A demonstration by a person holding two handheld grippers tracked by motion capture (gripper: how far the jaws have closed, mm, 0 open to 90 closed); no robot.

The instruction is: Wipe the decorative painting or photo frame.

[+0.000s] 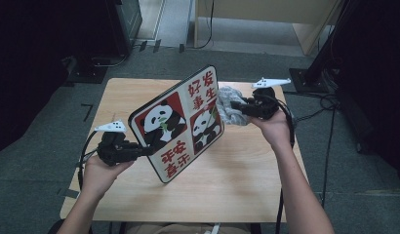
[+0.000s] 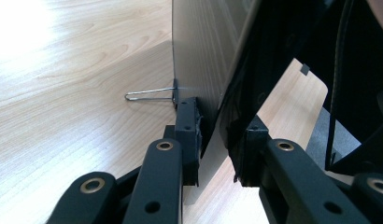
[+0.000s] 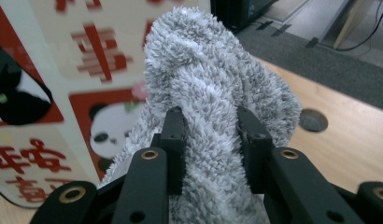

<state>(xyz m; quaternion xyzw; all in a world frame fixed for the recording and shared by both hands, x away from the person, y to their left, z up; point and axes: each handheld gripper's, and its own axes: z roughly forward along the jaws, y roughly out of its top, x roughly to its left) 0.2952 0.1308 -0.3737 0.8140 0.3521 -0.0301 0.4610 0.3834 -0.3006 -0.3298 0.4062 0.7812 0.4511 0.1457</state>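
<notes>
Left gripper [image 1: 148, 147] clamping board [image 1: 181, 122] at lower-left edge — holding it tilted above table [image 1: 237, 175], printed face toward person, long axis running lower-left to upper-right. Right gripper [image 1: 237, 108] squeezing grey cloth [image 1: 228, 108], pressing it against board's upper-right edge. Wire clip [image 2: 150, 93] sticking out from board's back.

Panda-printed board [image 1: 181, 122] tilted upright, fluffy grey cloth [image 1: 230, 110] against its face

Board's [image 3: 63, 93] printed characters blurred, cut off at edges
</notes>
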